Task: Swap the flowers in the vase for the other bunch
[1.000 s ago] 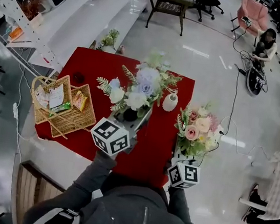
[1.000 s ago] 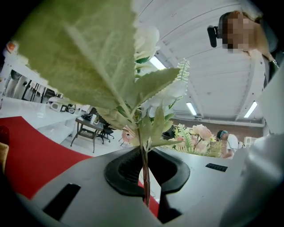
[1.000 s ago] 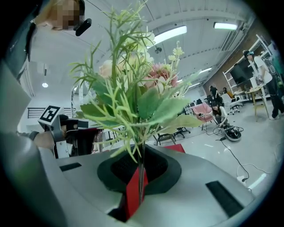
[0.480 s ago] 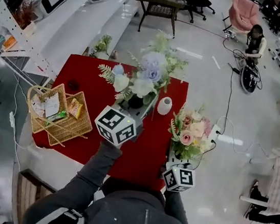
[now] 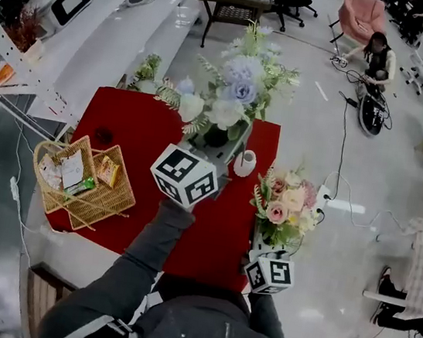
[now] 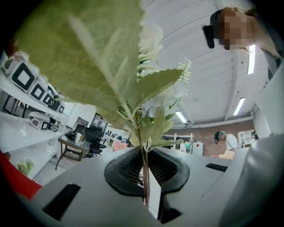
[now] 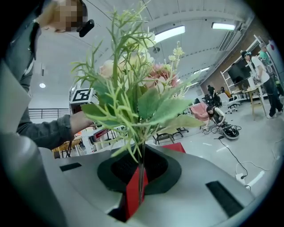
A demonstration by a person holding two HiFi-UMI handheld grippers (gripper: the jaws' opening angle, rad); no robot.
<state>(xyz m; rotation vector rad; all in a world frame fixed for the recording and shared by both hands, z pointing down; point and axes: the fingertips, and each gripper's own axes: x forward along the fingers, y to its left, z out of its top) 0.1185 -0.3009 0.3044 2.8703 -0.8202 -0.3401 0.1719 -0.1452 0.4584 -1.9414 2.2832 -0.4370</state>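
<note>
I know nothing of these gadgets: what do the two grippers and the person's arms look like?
The left gripper and right gripper are smooth light-grey shells with black ribbed pads round a narrow slot. Each carries a white cube printed with black square markers. The arms wear dark grey jacket sleeves.

The red cloth (image 5: 124,125) on the table looks matt and smooth. At the left, the basket (image 5: 105,202) is rough woven wicker. The white vase (image 5: 245,164) seems glazed, though it shows small. The blue-white bunch (image 5: 233,97) and the pink bunch (image 5: 285,202) have soft, matt, cloth-like petals. The left gripper (image 6: 144,177) has a smooth grey plastic shell and black ribbed pads (image 6: 122,170).
</note>
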